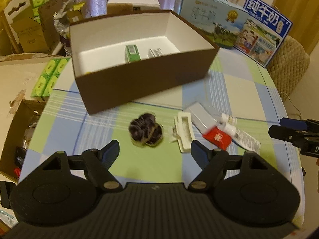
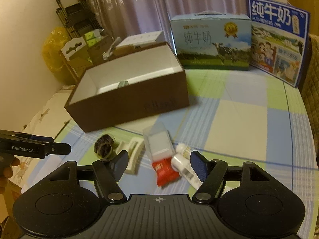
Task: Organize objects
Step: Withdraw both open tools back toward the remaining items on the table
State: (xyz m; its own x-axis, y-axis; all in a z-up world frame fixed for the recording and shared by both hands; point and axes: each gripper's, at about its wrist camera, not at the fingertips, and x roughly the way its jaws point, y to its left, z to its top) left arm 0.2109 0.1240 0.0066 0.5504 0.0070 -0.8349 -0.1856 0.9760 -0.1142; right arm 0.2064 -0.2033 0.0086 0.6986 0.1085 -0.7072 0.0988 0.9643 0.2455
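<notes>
A brown open box (image 1: 143,83) (image 2: 131,109) with a white inside stands on the checked tablecloth. A green packet (image 1: 131,52) and a small silvery item (image 1: 155,52) lie in it. In front of it lie a dark scrunchie (image 1: 146,129) (image 2: 104,145), a white hair clip (image 1: 183,131) (image 2: 132,154), a clear plastic case (image 1: 201,116) (image 2: 159,142), a red packet (image 1: 217,137) (image 2: 165,170) and a white tube (image 1: 235,128) (image 2: 184,164). My left gripper (image 1: 155,151) hangs open just short of the scrunchie, holding nothing. My right gripper (image 2: 159,161) is open above the red packet and tube, touching neither.
Two blue milk cartons (image 1: 223,20) (image 2: 211,41) stand at the table's far edge. Green tissue packs (image 1: 50,77) and cardboard boxes (image 1: 24,31) crowd the left side. A quilted chair back (image 1: 289,63) rises beyond the right edge of the table.
</notes>
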